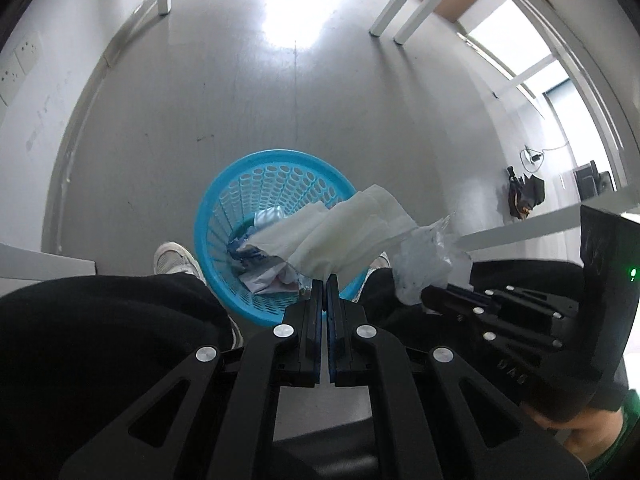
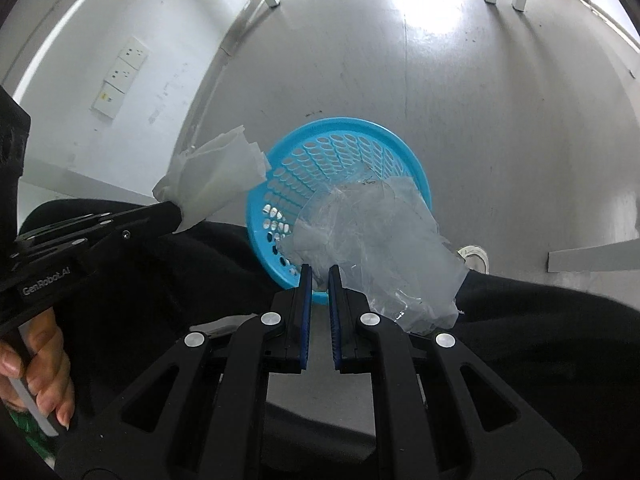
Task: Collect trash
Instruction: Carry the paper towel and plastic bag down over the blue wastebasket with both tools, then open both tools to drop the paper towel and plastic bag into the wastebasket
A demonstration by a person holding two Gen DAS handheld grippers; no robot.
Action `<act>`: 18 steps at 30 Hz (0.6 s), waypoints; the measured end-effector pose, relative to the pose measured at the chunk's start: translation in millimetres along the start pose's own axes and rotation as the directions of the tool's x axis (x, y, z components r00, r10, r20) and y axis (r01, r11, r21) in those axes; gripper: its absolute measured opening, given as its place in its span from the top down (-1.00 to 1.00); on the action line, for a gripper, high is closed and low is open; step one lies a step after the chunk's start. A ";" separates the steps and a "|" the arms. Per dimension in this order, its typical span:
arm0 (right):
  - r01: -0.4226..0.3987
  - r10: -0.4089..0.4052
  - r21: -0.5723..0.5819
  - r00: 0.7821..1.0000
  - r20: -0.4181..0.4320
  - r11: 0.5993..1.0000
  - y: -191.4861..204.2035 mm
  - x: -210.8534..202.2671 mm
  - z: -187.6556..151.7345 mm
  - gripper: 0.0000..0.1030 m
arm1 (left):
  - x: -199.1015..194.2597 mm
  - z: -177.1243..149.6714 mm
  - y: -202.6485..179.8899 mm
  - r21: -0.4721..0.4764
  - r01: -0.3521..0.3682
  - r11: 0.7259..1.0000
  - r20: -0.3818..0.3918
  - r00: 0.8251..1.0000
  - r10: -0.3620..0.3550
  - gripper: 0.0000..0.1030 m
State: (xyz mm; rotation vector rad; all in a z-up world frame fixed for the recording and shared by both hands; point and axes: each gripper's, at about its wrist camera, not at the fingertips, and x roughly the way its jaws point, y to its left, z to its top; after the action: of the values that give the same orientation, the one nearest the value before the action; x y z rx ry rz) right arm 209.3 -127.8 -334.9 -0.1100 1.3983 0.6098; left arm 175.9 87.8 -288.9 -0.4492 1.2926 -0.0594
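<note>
Left tool [image 1: 327, 280] pinching tissue [image 1: 340, 236], right tool [image 2: 320, 270] plastic [image 2: 380, 240], over basket [image 2: 416, 164].

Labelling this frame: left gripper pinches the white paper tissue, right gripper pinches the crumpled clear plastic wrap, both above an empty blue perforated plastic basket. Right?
One error: the blue perforated plastic basket is not empty. The left wrist view shows crumpled wrappers and paper already at its bottom. The rest holds: the left gripper pinches the white paper tissue, and the right gripper pinches the crumpled clear plastic wrap, both above the basket.
</note>
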 end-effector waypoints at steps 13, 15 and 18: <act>0.035 -0.027 0.046 0.986 -0.163 0.998 -24.2 79.7 46.3 0.85 | 59.8 40.6 9.7 -0.029 -0.129 0.991 -0.088 0.988 0.126 0.97; 0.042 -0.032 0.049 0.981 -0.192 0.998 -26.1 93.6 52.8 0.85 | 75.7 49.2 18.8 -0.060 -0.160 0.985 -0.123 0.981 0.152 0.97; 0.054 -0.044 0.041 0.975 -0.219 0.998 -23.5 113.9 61.4 0.85 | 92.9 56.4 25.9 -0.092 -0.173 0.981 -0.165 0.974 0.156 0.97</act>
State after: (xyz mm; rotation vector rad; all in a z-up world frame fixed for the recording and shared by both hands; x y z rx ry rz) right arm 279.8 -83.6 -436.7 -0.1780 1.6162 0.5358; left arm 249.9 100.7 -371.6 -0.4326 1.4896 0.1162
